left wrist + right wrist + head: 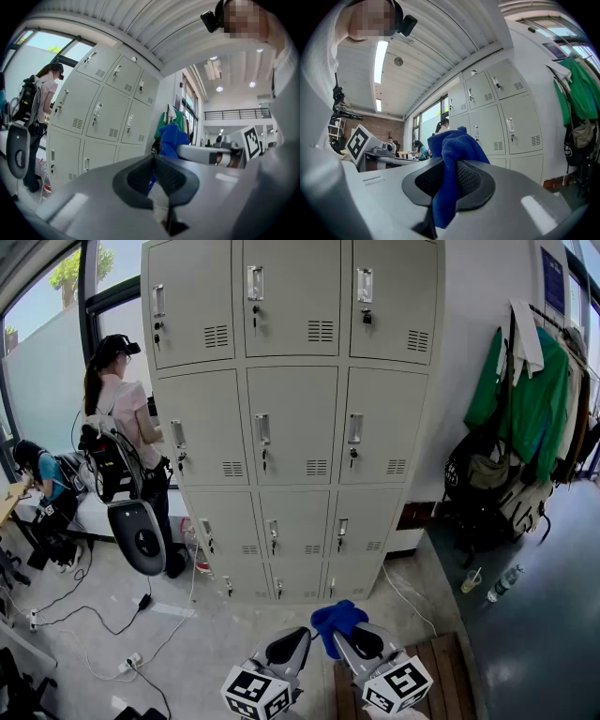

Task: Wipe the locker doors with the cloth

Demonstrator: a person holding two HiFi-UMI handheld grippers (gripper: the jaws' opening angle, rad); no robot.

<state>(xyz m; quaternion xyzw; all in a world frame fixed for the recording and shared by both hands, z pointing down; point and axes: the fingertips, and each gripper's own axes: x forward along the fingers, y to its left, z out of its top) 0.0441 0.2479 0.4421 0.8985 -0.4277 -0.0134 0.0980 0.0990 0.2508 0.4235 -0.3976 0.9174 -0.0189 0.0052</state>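
At the locker doors [295, 418], rubbing could tug the blue cloth [452, 140] from your right gripper [449, 163]'s clamped jaws; left gripper [153, 160] closed, empty.

Top of lockers [295, 418] cut by upper edge; cloth [337, 615] partly hidden behind right tool [345, 634].

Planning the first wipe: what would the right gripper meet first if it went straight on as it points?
Likely the lockers, near their left column; the way there looks free, depth unclear.
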